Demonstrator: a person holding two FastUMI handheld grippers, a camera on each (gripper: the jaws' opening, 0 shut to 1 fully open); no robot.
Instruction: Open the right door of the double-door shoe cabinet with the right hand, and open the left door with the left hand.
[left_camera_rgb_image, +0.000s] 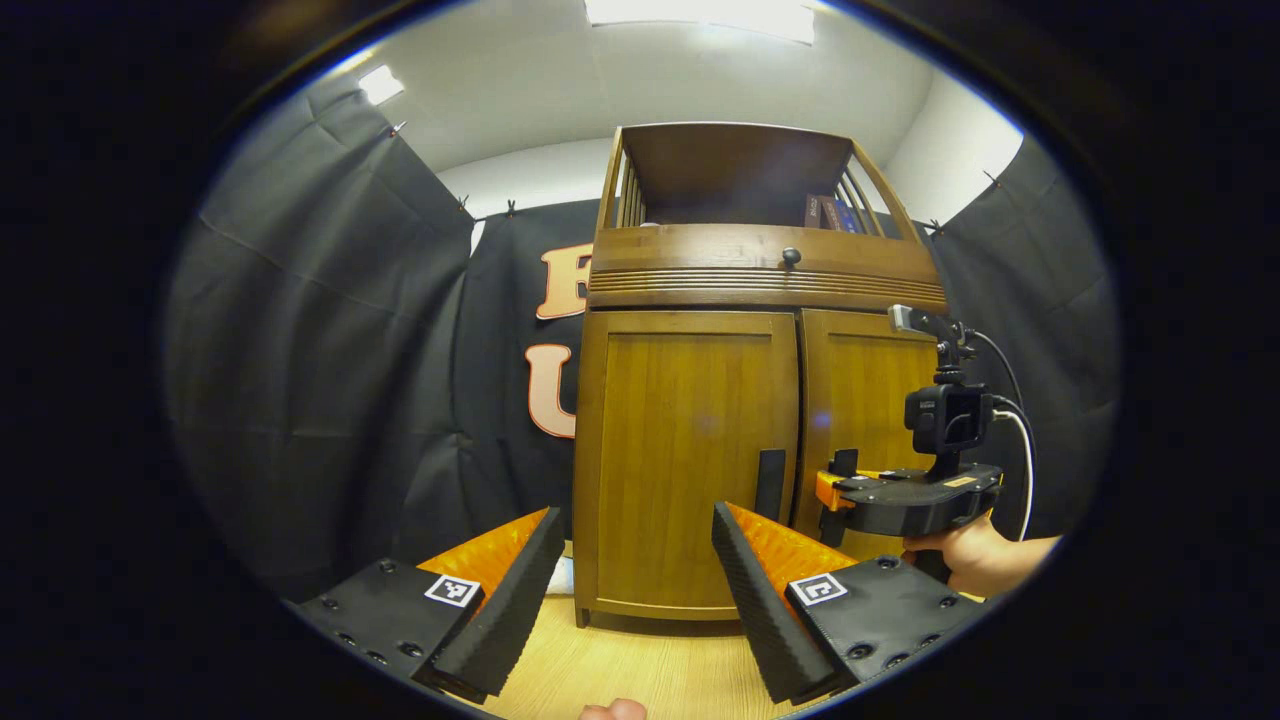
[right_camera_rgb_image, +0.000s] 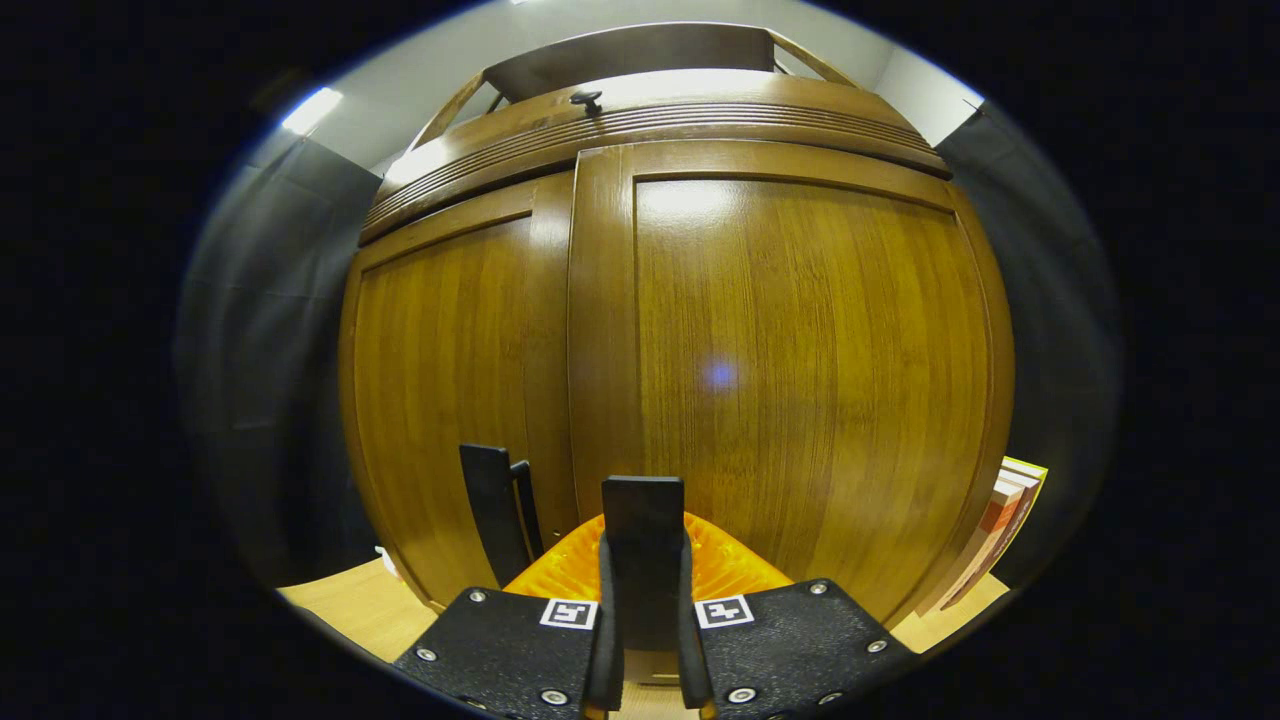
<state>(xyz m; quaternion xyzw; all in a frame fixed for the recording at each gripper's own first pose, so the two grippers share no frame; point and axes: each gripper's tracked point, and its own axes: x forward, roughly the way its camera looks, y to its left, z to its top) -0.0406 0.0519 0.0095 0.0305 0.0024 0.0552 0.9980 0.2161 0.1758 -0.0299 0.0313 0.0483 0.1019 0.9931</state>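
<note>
My right gripper (right_camera_rgb_image: 643, 640) clamps the right door handle (right_camera_rgb_image: 643, 530) | left gripper (left_camera_rgb_image: 630, 585) wide apart, empty, shoe cabinet (left_camera_rgb_image: 690, 460) ahead | both brown doors closed | no legible writing

One shoe cabinet (left_camera_rgb_image: 760, 440) is seen ahead of the fingers, with two doors, two black handles, one knob (left_camera_rgb_image: 791, 256) and two grippers.

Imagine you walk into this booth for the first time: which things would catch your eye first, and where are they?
The tall wooden shoe cabinet stands in the middle against the black cloth, both doors closed. The right tool is shut on the right door's black handle, close against the right door. The left tool hangs open farther back, facing the left door.
</note>
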